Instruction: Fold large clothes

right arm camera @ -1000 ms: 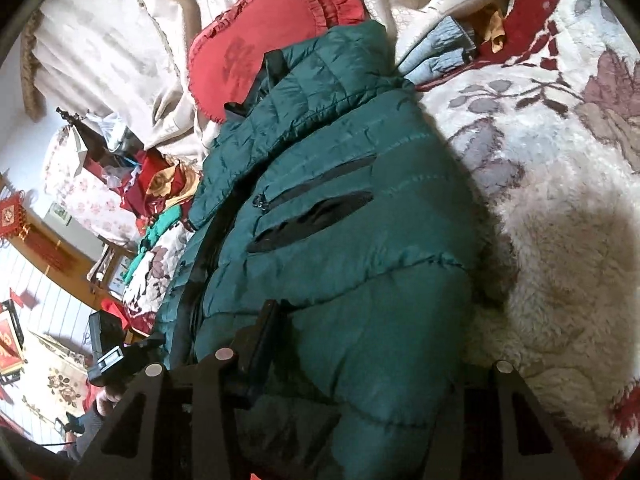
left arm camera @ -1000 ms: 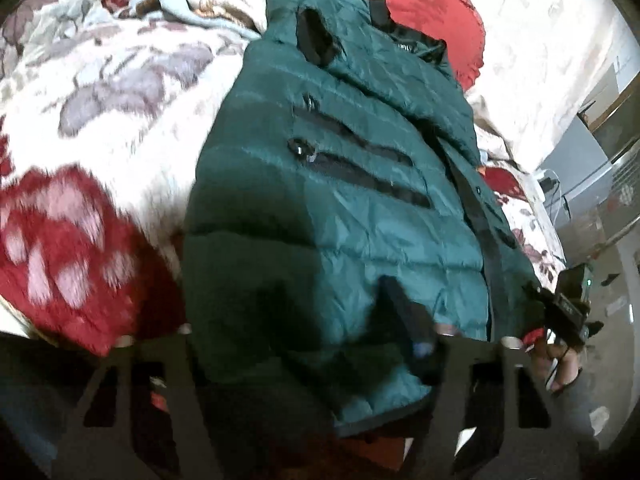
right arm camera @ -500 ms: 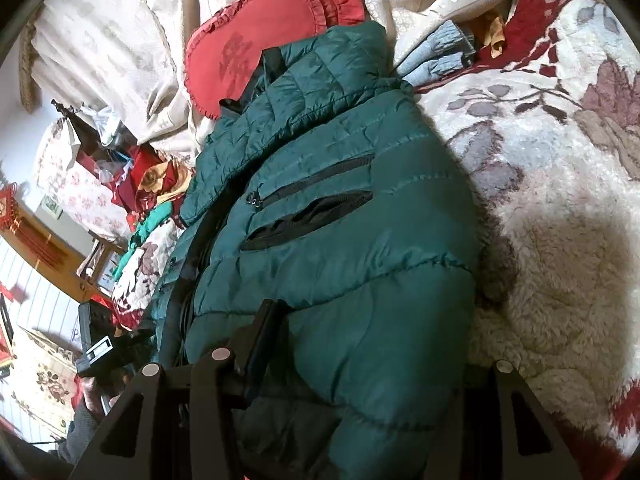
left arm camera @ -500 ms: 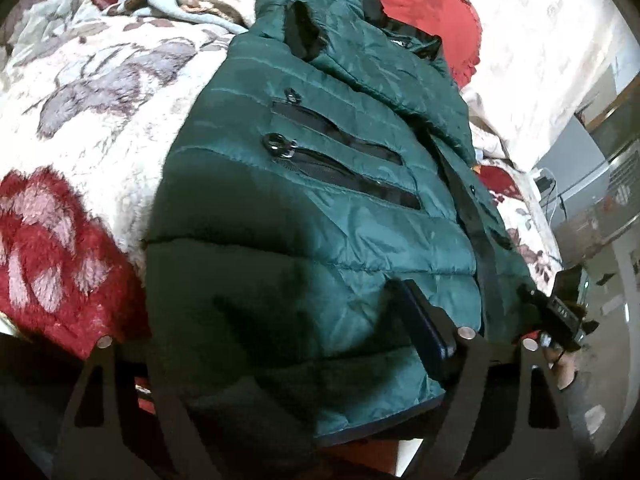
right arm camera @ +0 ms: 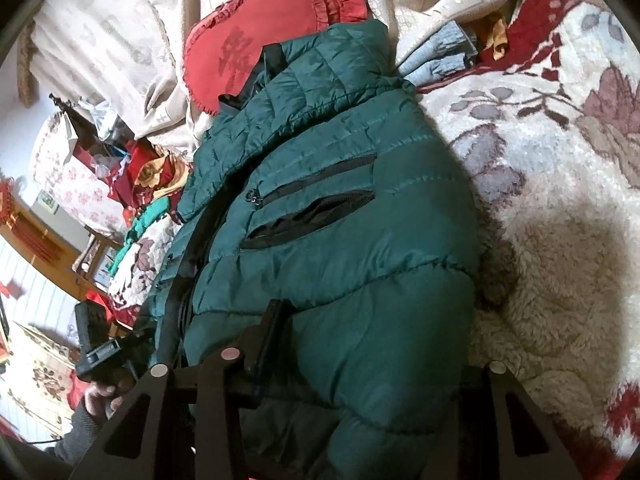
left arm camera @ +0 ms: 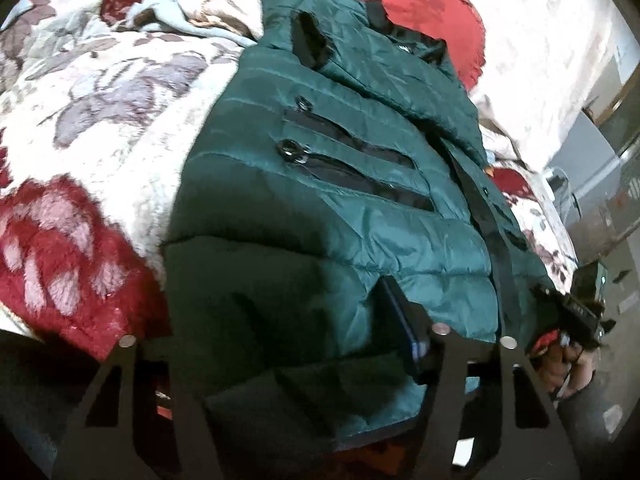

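Fingers of both grippers stand spread wide with the hem of the green puffer jacket point(left arm camera: 320, 216) bulging between them: the left gripper point(left arm camera: 276, 360) at one lower corner, the right gripper point(right arm camera: 372, 364) at the other. Jacket lies front up on a floral fleece blanket point(right arm camera: 560, 208), collar against a red cushion point(right arm camera: 256, 44).

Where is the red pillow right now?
In both wrist views the red pillow lies at the top, just beyond the green jacket's collar, against cream bedding.
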{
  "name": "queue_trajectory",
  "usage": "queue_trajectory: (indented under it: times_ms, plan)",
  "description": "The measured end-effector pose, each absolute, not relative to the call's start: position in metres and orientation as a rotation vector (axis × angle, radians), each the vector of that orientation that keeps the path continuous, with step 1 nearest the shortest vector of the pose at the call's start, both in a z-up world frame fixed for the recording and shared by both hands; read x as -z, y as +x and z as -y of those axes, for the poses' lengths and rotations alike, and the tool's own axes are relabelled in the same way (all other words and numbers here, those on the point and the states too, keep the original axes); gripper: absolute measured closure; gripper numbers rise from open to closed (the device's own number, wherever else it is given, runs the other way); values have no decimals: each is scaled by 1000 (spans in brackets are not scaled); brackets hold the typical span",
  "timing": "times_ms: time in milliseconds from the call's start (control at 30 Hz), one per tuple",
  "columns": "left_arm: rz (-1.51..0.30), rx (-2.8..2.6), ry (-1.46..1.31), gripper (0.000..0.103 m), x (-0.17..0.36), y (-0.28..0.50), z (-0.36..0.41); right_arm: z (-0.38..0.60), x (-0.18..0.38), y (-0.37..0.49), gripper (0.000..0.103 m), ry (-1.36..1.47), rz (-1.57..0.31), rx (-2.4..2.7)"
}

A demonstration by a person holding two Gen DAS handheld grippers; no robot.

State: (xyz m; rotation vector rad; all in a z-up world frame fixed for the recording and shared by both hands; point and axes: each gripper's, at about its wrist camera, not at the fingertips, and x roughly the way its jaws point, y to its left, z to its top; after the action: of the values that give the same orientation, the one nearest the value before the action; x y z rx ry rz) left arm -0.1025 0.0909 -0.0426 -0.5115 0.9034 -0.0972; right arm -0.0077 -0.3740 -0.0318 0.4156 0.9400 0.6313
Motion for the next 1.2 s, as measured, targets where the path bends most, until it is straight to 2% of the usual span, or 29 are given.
queue_trajectory:
  times_ms: [433, 967, 1200]
  plan:
    - [-904, -16, -379, 41, 42, -101, -75, 372, 35, -8, 60, 423, -923, -598]
    - [-899, 4, -380, 35, 42, -100, -75, 370, 35, -9, 60, 430, -909, -565]
    - [-855, -5, -396, 37, 43, -105, -76, 363, 31, -8, 62, 348, -922, -560]
